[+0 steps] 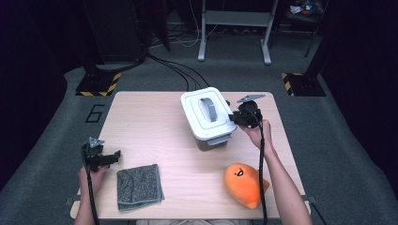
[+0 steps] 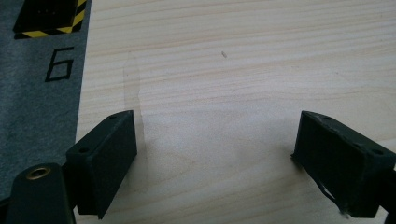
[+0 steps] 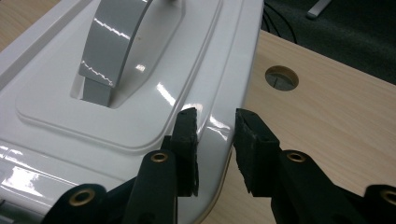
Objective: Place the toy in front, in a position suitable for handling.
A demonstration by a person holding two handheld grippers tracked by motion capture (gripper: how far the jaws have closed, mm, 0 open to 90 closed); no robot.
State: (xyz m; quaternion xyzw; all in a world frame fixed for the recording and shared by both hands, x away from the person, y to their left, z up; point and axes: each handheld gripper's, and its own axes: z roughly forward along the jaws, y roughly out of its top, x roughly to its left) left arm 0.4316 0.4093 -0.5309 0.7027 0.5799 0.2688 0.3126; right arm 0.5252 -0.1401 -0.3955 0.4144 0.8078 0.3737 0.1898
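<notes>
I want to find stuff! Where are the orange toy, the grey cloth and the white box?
orange toy (image 1: 243, 183), high view, middle of its body.
grey cloth (image 1: 139, 185), high view, centre of the fold.
white box (image 1: 192, 105), high view, lid's flat left part.

High view overhead, facing forward-down; gripper views close; right shares white lid (image 3: 140, 93) with it.

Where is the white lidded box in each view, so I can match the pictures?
High view: white box at table centre-right, beside the right tool.
Left gripper view: not in it.
Right gripper view: white box across the left, its rim between the jaws.
Shared landmark: the lid's grey handle.
</notes>
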